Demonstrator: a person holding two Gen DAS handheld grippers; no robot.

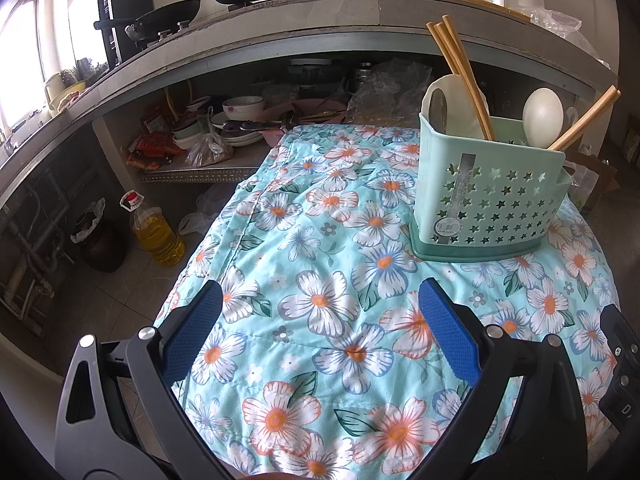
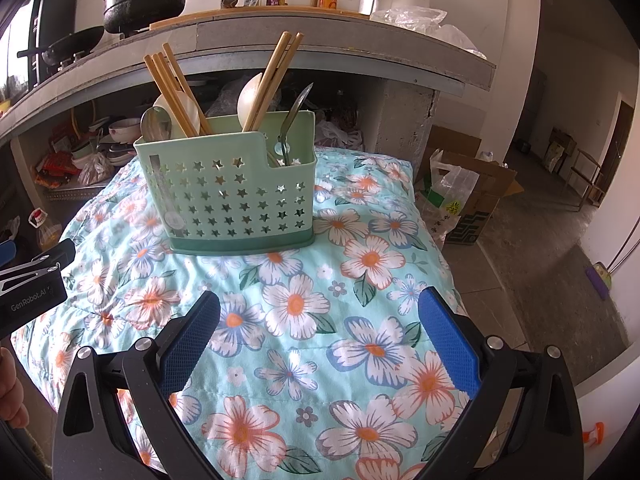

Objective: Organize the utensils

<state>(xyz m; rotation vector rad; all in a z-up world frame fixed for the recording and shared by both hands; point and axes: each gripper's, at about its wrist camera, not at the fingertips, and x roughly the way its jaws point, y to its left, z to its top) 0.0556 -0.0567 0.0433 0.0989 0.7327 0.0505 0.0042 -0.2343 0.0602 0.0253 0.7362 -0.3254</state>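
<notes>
A mint green utensil caddy point(image 2: 236, 196) with star cut-outs stands on the floral cloth point(image 2: 304, 320). It holds wooden chopsticks point(image 2: 176, 92), a white spoon point(image 2: 249, 98), a metal spoon point(image 2: 155, 122) and a metal utensil point(image 2: 294, 114) in its lower side pocket. From the left wrist view the caddy point(image 1: 488, 204) sits ahead to the right, with chopsticks point(image 1: 460, 72) and a white spoon point(image 1: 542, 114) sticking up. My left gripper point(image 1: 320, 324) is open over the cloth, holding nothing. My right gripper point(image 2: 320, 328) is open too, short of the caddy, and empty.
A grey counter point(image 1: 328, 16) runs behind with pots, a pan and bottles. Bowls and bags fill the shelf point(image 1: 224, 132) below. An oil bottle point(image 1: 156, 232) stands on the floor at left. A cardboard box point(image 2: 476, 196) and a bag sit on the floor at right.
</notes>
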